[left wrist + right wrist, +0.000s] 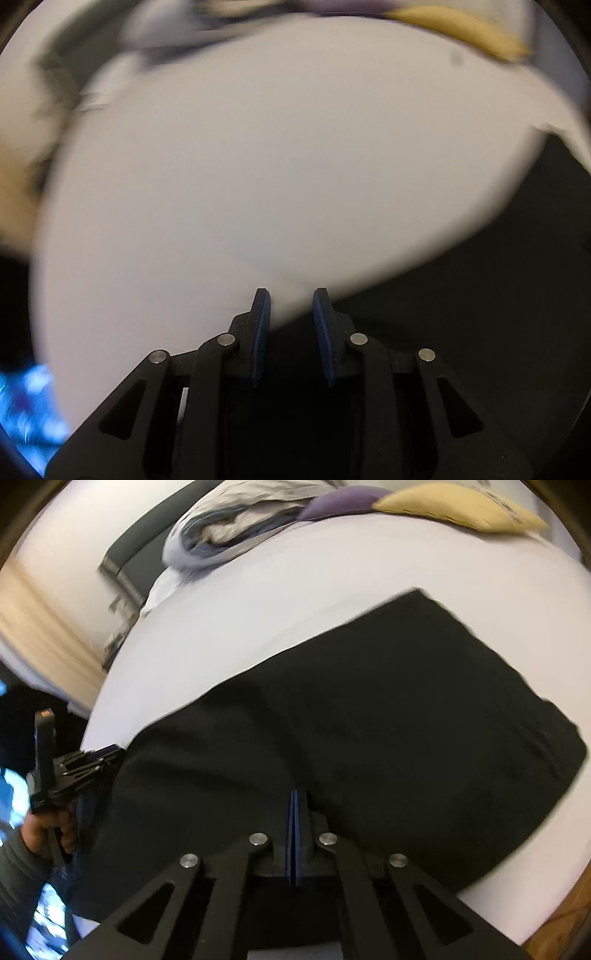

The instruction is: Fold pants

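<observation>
The pants (369, 731) lie spread as a dark slab on the white bed (258, 609), their near side running along the bed's near edge, where both tools have come in. The right tool (294, 801) is clenched, its blue pads pressed flat together with no gap; dark cloth bunches right at the tips, so it looks to have pinched the near hem, though whether fabric is truly caught between the pads I cannot tell. The left tool (291, 306) stands part open, a clear gap between its pads and nothing in that gap; it hovers at the pants' near left corner, where black cloth meets bare sheet. My guess is that each tool is taking one end of the near hem so the cloth can be lifted and carried over evenly toward the far edge. The right wrist view shows what the left cannot: the whole outline of the pants, the left tool from the side (92, 762) with the person's hand (48, 830) on its grip at the bed's left edge, and sharp pillows (461, 506) and rumpled bedding (229, 528) at the far edge. The left wrist view, blurred, gives mostly bare sheet, but it alone shows its own pads standing apart and empty.
</observation>
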